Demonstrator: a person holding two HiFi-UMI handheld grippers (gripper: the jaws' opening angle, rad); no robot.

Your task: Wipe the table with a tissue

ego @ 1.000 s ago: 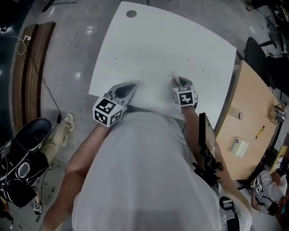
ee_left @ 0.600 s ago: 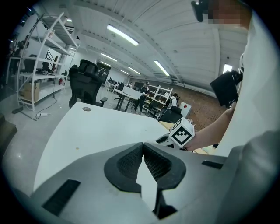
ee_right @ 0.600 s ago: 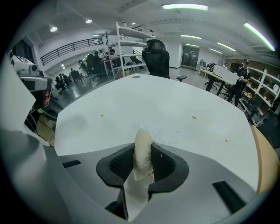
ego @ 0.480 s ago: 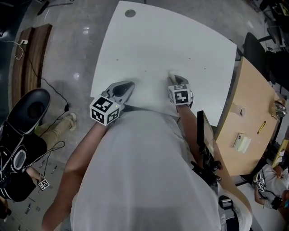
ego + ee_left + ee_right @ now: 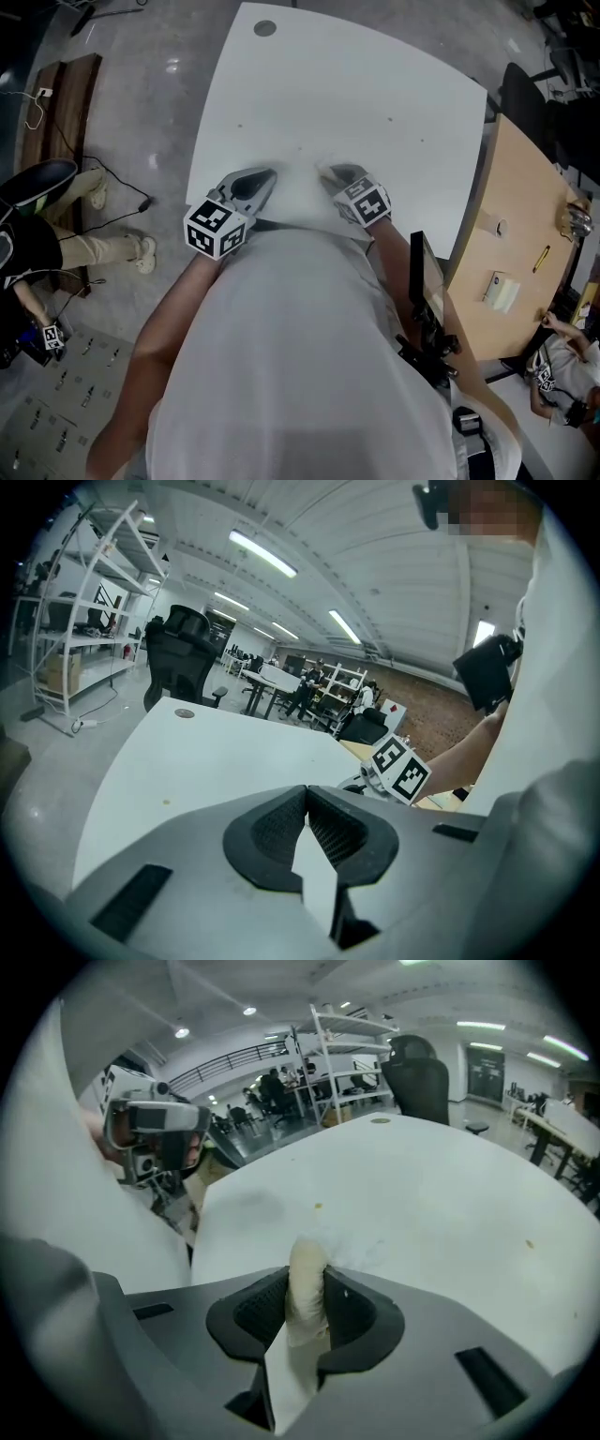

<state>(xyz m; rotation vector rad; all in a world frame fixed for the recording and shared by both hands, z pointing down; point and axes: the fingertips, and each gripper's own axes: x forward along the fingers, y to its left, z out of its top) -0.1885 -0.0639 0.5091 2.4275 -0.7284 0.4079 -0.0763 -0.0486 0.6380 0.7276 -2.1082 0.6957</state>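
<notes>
The white table (image 5: 356, 84) fills the top of the head view. My right gripper (image 5: 330, 172) points down at its near edge, shut on a rolled-up white tissue (image 5: 306, 1255) that sticks out past the jaw tips onto the table (image 5: 441, 1194). Just to its left, my left gripper (image 5: 265, 175) hovers over the same near edge. Its jaws (image 5: 306, 791) are shut with nothing between them. The right gripper's marker cube (image 5: 398, 769) shows close by in the left gripper view.
A round cable hole (image 5: 264, 28) sits at the table's far corner, and small specks (image 5: 319, 1207) dot the top. A wooden desk (image 5: 525, 234) with small items stands to the right, behind it a black chair (image 5: 525, 112). A person (image 5: 37, 225) sits on the floor at left.
The right gripper has slid left along the near edge with the tissue and turned, ending closer to the left gripper. The left gripper has barely shifted. The person on the floor has moved.
</notes>
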